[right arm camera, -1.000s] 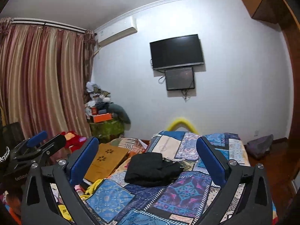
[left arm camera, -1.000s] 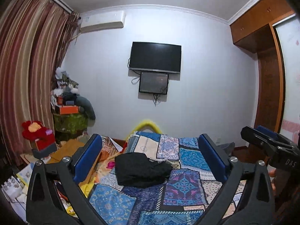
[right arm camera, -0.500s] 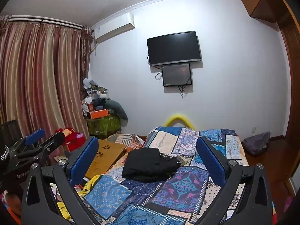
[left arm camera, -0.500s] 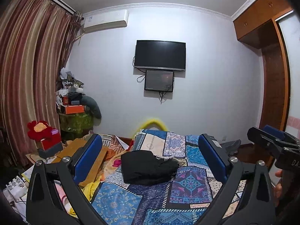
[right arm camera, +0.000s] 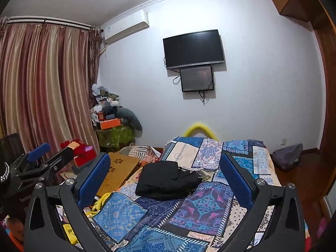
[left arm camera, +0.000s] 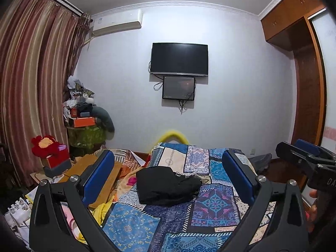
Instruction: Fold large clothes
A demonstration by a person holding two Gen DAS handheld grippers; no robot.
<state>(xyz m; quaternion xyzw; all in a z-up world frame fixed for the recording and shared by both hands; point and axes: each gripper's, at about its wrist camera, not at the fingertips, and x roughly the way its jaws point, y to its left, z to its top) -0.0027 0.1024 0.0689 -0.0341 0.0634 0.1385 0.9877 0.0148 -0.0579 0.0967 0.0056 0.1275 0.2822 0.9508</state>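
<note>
A black garment (left arm camera: 168, 185) lies bunched, roughly folded, in the middle of the bed's blue patchwork quilt (left arm camera: 216, 201); the right wrist view shows the same garment (right arm camera: 167, 179) on the quilt (right arm camera: 201, 208). My left gripper (left arm camera: 168, 172) is held well back from it and above the bed, open and empty. My right gripper (right arm camera: 166, 170) is likewise open, empty and far from the garment. Each gripper appears at the edge of the other's view: the right one (left arm camera: 304, 157), the left one (right arm camera: 42, 159).
A wooden lap table (right arm camera: 119, 168) leans at the bed's left side among striped cloths and yellow fabric. A red plush toy (left arm camera: 47, 145), a cluttered green stand (left arm camera: 86, 134), curtains (left arm camera: 31, 84), a wall television (left arm camera: 179, 59) and a wardrobe (left arm camera: 308, 84) surround the bed.
Both grippers have drawn back and tilted up, so the garment and bed sit lower and smaller in view. The garment has not moved. Both stay open.
</note>
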